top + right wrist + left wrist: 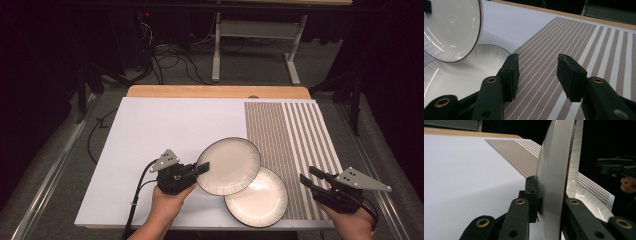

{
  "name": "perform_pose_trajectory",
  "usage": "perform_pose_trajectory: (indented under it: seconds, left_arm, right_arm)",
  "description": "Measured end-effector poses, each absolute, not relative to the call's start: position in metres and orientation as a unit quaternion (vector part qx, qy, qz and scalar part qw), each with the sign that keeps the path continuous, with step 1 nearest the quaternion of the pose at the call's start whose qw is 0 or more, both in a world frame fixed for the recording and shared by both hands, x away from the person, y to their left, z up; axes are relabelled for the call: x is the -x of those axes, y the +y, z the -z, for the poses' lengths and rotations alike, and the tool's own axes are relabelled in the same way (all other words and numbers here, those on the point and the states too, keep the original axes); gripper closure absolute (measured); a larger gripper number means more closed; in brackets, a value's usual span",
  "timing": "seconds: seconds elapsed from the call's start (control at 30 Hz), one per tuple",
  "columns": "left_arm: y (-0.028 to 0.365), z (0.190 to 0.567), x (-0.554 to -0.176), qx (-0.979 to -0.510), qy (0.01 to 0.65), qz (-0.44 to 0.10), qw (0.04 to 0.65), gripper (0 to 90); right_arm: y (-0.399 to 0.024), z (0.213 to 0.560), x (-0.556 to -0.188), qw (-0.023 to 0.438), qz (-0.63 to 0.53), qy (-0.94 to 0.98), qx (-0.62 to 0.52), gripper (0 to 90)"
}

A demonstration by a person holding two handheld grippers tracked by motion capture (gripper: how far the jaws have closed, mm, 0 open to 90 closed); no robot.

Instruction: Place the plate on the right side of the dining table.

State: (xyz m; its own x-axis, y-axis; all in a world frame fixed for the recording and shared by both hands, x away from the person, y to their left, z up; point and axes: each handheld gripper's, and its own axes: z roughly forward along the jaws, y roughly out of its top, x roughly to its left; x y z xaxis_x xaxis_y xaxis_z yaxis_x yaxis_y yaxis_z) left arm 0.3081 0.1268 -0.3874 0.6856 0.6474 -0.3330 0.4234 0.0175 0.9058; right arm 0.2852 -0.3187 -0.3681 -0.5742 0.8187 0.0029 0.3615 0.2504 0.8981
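A white plate with a dark rim (229,166) is held tilted above the table, its right edge overlapping a second, similar plate (260,202) that lies flat near the front edge. My left gripper (202,168) is shut on the left rim of the raised plate. In the left gripper view the rim (554,170) stands on edge between the jaws (551,195), with the flat plate (591,200) behind it. My right gripper (311,176) hovers over the striped mat to the right of both plates. Its jaws (539,62) are open with nothing between them, and the raised plate (451,27) and flat plate (461,72) lie to their left.
A large white sheet (165,130) covers the wooden tabletop. A brown-and-white striped placemat (290,130) lies along its right side, partly under the flat plate. Beyond the table are dark floor, cables and a table frame (255,45).
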Motion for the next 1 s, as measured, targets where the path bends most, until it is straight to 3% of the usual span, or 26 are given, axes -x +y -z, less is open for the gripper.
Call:
perform_pose_trajectory:
  seconds: [0.3, 0.5, 1.0]
  left_arm:
    - [0.129, 0.387, -0.304, -0.709, 0.361, -0.115, 0.595, 80.1]
    - [0.13, 0.387, -0.303, -0.712, 0.356, -0.121, 0.593, 79.9]
    - [0.128, 0.385, -0.304, -0.725, 0.343, -0.119, 0.585, 79.6]
  right_arm:
    - [-0.325, 0.366, -0.282, 0.253, -0.498, 0.729, -0.397, 27.6]
    - [-0.32, 0.368, -0.282, 0.259, -0.503, 0.725, -0.394, 0.8]
    - [-0.294, 0.359, -0.291, 0.244, -0.512, 0.734, -0.373, 2.7]
